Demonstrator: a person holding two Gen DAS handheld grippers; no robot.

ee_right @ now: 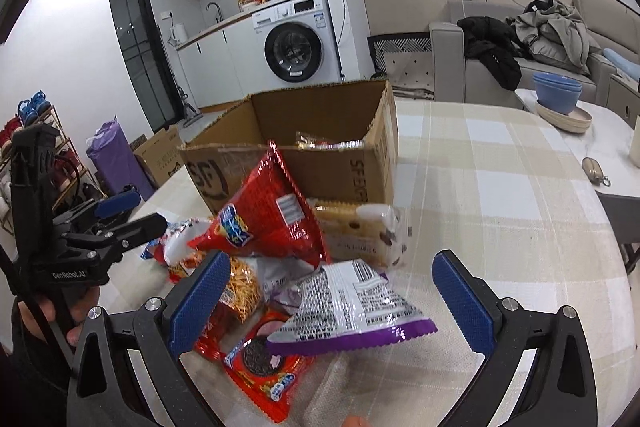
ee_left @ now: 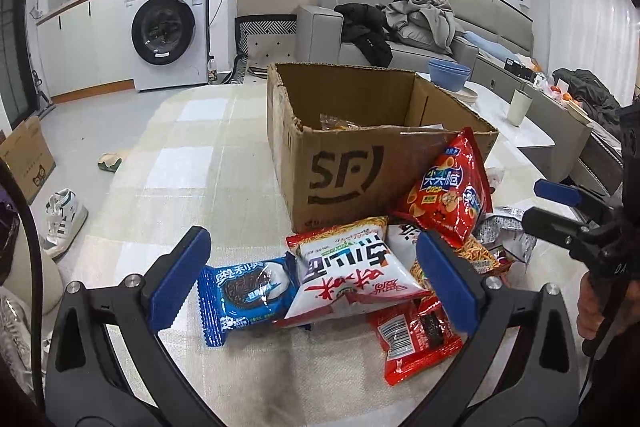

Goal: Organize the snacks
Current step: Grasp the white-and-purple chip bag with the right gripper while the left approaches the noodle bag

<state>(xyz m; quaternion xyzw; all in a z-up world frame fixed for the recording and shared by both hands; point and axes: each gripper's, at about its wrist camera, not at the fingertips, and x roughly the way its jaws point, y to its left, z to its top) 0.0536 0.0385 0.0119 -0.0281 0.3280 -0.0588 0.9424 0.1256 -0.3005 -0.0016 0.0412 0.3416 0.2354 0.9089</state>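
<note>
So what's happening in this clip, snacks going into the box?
A person holds a hand-held gripper in each hand over a pile of snack packets beside an open cardboard box. The left hand-held gripper is open around a white noodle packet and a blue cookie packet. The right hand-held gripper is open above a white-and-purple packet. Neither grips anything yet; the box already holds at least one packet.
</note>
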